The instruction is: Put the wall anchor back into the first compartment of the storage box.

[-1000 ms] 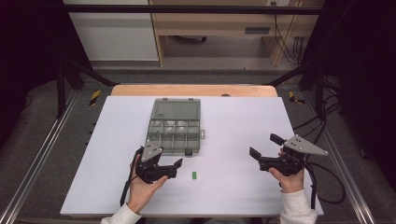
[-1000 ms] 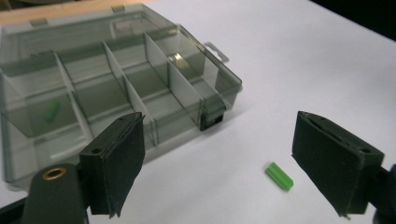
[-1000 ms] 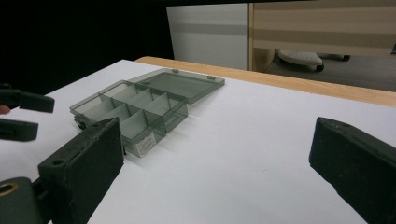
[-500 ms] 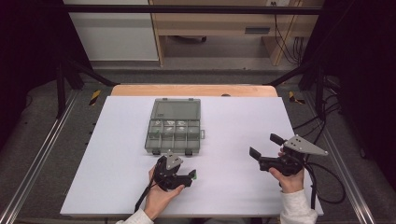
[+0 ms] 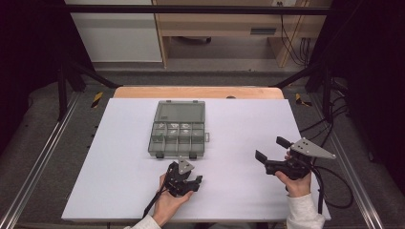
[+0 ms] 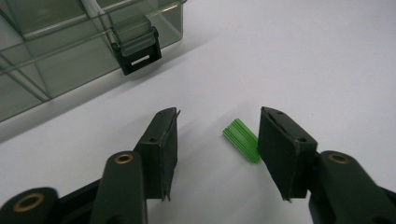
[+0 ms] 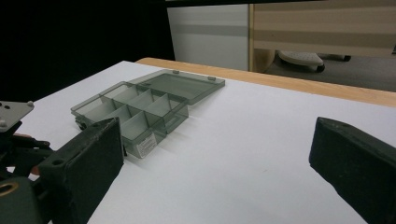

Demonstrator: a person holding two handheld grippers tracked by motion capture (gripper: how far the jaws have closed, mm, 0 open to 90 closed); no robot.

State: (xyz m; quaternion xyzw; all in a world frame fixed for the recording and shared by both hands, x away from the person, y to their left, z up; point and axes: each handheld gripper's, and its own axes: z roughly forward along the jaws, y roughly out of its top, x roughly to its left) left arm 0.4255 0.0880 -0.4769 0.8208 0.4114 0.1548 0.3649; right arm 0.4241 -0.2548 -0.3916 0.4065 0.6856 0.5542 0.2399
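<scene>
A small green ribbed plug (image 6: 241, 140) lies on the white table top. My left gripper (image 6: 218, 122) is low over it with one jaw on each side. Its jaws have just been closing. The plug lies against the right-hand jaw, and a wide gap separates it from the other, so nothing is gripped. From above, this left gripper (image 5: 191, 183) sits just in front of the clear compartment box (image 5: 177, 129). My right gripper (image 5: 271, 148) is held above the table at the right, open and with nothing between its jaws (image 7: 217, 140).
The compartment box (image 7: 140, 105) stands open with its lid laid flat behind it, and small pale items lie in its middle row. Its black latch (image 6: 137, 58) is close ahead of the left jaws. The table's wooden far edge (image 5: 198, 91) runs behind the box.
My left gripper has moved right and down to the green plug, and its jaws have narrowed around it. The right gripper has stayed where it was.
</scene>
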